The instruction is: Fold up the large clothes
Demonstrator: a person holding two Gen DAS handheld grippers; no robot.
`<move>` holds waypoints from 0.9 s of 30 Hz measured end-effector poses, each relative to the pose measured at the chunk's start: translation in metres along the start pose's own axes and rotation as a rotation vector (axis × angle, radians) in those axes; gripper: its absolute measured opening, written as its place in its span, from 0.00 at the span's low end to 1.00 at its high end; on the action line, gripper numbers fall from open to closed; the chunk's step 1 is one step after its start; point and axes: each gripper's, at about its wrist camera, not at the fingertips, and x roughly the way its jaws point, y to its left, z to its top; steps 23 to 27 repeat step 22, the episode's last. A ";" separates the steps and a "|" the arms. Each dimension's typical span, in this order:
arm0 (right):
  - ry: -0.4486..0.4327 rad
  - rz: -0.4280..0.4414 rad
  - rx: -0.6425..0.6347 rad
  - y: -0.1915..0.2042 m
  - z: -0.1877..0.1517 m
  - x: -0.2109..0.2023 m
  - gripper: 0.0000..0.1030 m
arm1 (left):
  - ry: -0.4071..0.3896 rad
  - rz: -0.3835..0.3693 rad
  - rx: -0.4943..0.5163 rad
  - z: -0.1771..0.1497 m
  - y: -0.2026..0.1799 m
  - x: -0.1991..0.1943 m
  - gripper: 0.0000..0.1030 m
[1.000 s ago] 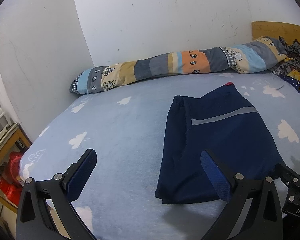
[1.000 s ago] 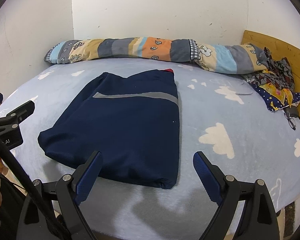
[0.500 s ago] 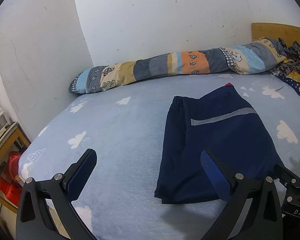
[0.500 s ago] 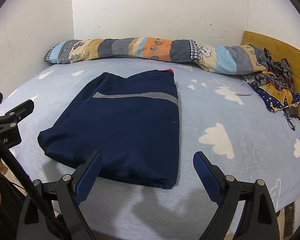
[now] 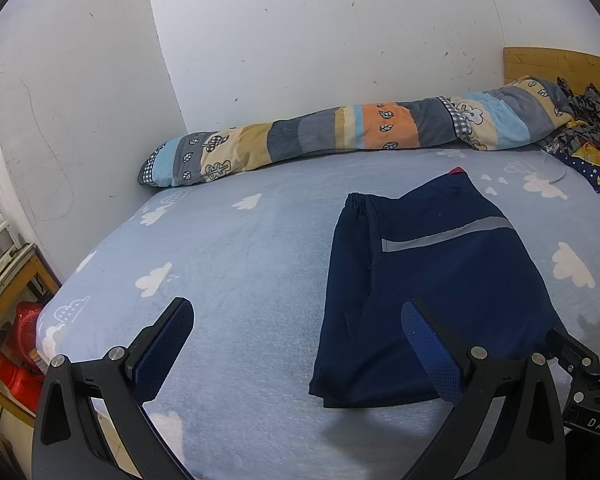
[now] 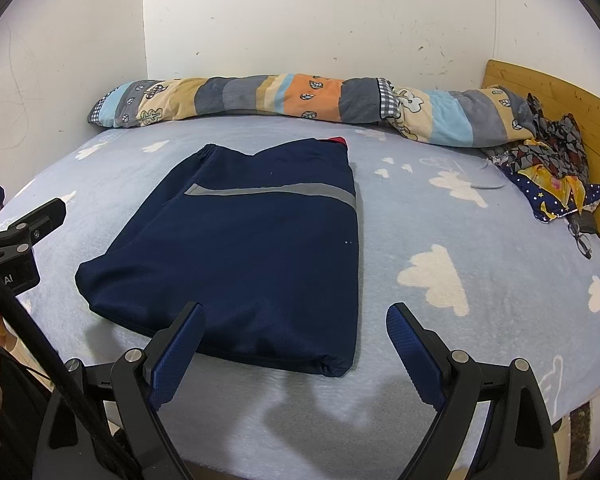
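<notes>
Garment [image 6: 252, 248] – 1, folded | grippers – 2, both agape

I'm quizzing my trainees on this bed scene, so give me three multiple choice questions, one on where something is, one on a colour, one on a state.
1. Where does the patchwork bolster lie?
A. along the wall
B. on the garment
C. on the floor

2. What colour is the stripe on the navy garment?
A. red
B. grey
C. yellow

3. How are the left gripper and right gripper?
A. both open, empty
B. both clamping cloth
C. one shut

Answers: 1 A, it runs beside the wall at the bed's far edge. 2 B, a grey band crosses it. 3 A, fingers spread, nothing between.
</notes>
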 end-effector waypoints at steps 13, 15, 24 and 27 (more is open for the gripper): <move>-0.001 -0.001 0.004 0.000 -0.001 0.000 0.92 | 0.000 0.001 -0.001 0.000 -0.001 0.000 1.00; -0.003 -0.003 0.004 0.000 0.000 0.000 0.92 | 0.000 0.004 -0.001 0.000 -0.001 -0.001 1.00; -0.009 -0.002 0.006 0.000 0.000 -0.001 0.92 | 0.006 -0.047 -0.025 0.003 0.006 -0.003 1.00; -0.009 -0.002 0.006 0.000 0.000 -0.001 0.92 | 0.006 -0.047 -0.025 0.003 0.006 -0.003 1.00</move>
